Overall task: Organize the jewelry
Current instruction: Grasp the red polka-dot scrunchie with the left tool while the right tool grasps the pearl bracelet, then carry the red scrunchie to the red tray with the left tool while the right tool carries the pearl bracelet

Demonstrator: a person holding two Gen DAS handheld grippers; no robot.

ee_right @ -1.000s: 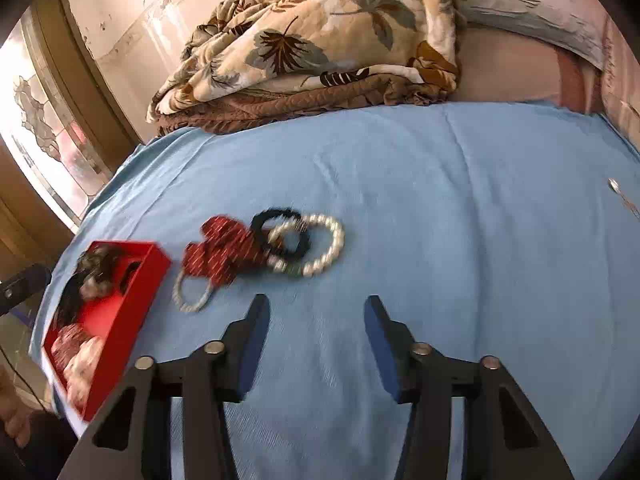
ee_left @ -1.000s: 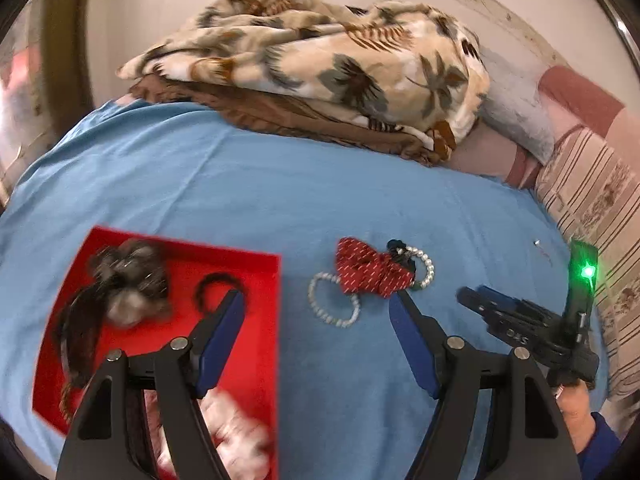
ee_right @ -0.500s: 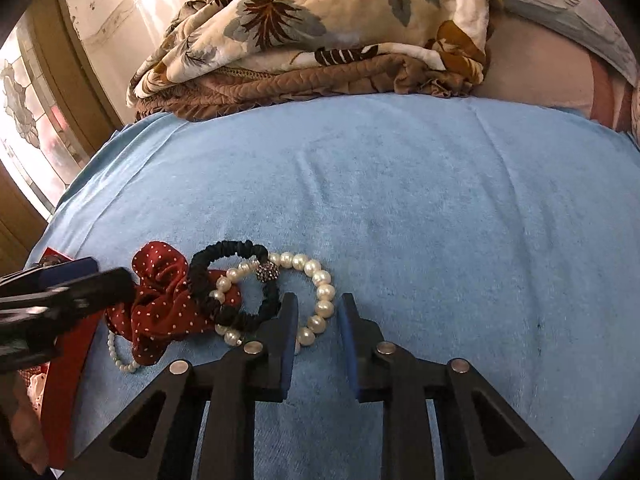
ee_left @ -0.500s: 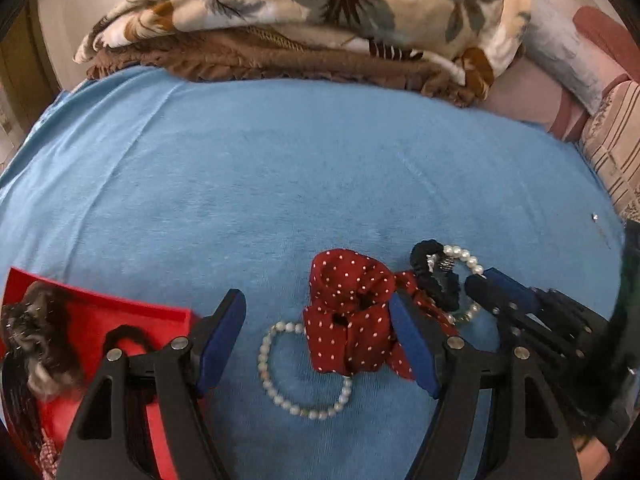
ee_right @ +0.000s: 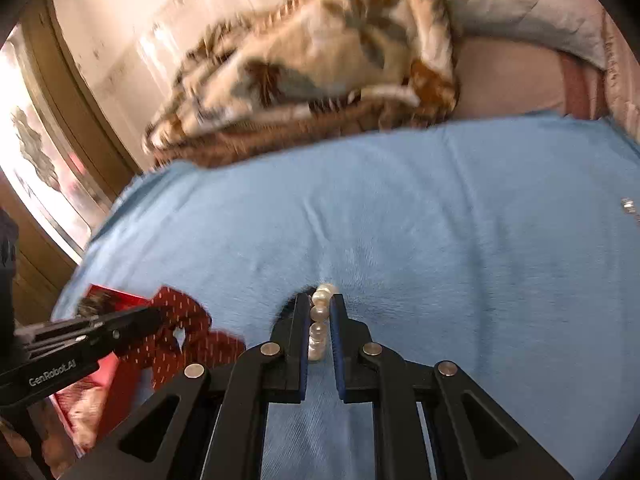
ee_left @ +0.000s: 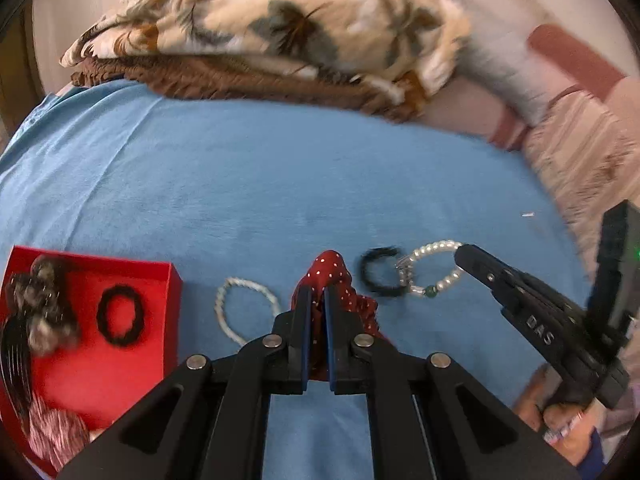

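We see our left gripper [ee_left: 316, 300] with its jaws just closed on the red polka-dot scrunchie [ee_left: 334, 276], which bunches up between the pads on the blue bedsheet [ee_left: 280, 184]. Just left of it lies a small pearl bracelet [ee_left: 244, 308], and beyond that the red tray [ee_left: 168, 280] holding a black hair tie [ee_left: 120, 316]. To the right, our right gripper [ee_left: 464, 250] pinches the larger pearl bracelet [ee_left: 432, 266], next to a black hair band [ee_left: 378, 276].
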